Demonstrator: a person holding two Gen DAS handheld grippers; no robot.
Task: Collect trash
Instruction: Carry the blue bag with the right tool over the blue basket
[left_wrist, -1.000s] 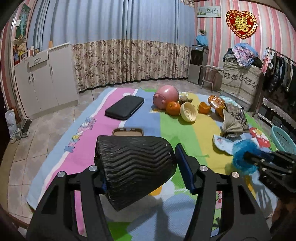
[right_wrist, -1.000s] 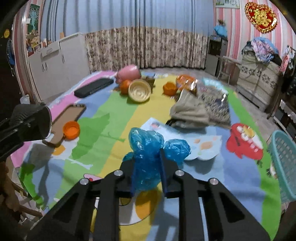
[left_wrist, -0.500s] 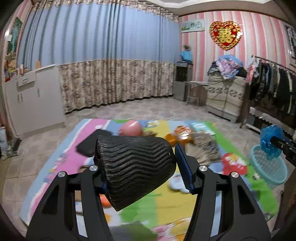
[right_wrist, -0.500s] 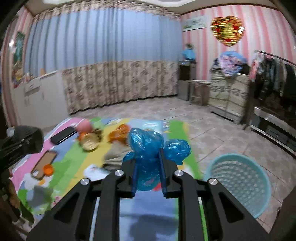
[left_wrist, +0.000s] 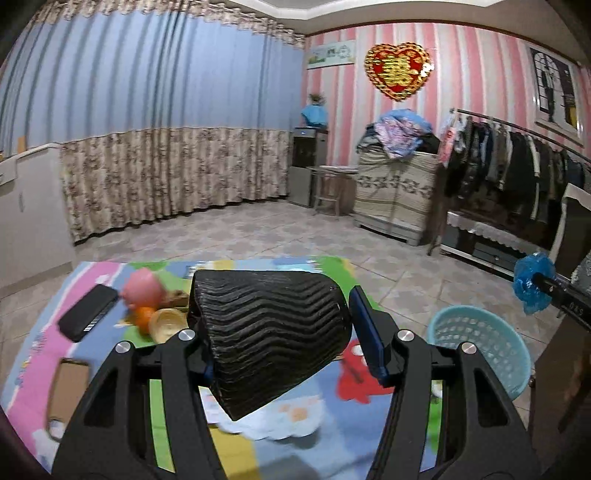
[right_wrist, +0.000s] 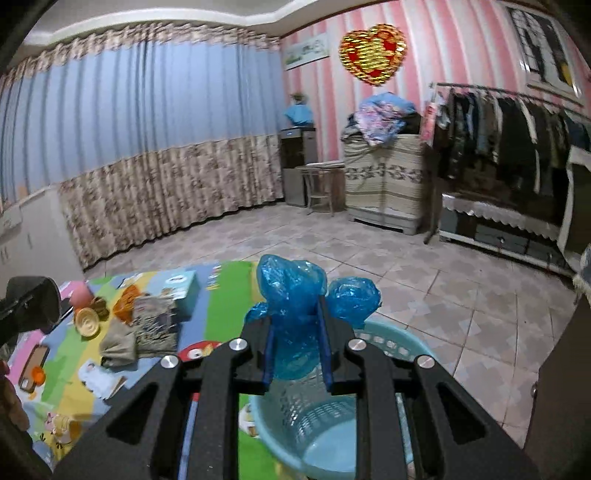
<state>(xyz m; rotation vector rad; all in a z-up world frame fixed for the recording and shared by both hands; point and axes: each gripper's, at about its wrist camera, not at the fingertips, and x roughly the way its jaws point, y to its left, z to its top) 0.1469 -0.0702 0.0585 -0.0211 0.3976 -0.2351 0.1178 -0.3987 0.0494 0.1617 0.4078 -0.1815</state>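
My left gripper (left_wrist: 280, 332) is shut on a black ribbed paper cup (left_wrist: 269, 332) and holds it above the play mat (left_wrist: 258, 450). My right gripper (right_wrist: 295, 343) is shut on a crumpled blue plastic bag (right_wrist: 295, 295) and holds it over the near rim of a light blue basket (right_wrist: 321, 435). In the left wrist view the basket (left_wrist: 480, 343) stands on the tiles at the mat's right edge, and the blue bag (left_wrist: 532, 280) hangs above and right of it. The cup also shows at the left edge of the right wrist view (right_wrist: 33, 302).
On the mat lie a pink piggy bank (left_wrist: 142, 288), an orange (left_wrist: 142, 317), a cream bowl (left_wrist: 168, 325), a black case (left_wrist: 88, 312), a phone (left_wrist: 66, 387) and folded cloths (right_wrist: 155, 325). A clothes rack (left_wrist: 517, 166) and covered cabinet (left_wrist: 395, 195) line the right wall.
Both grippers have swung right and lifted away from the mat. The right gripper with the blue bag now hangs over the basket. Both grips are unchanged.
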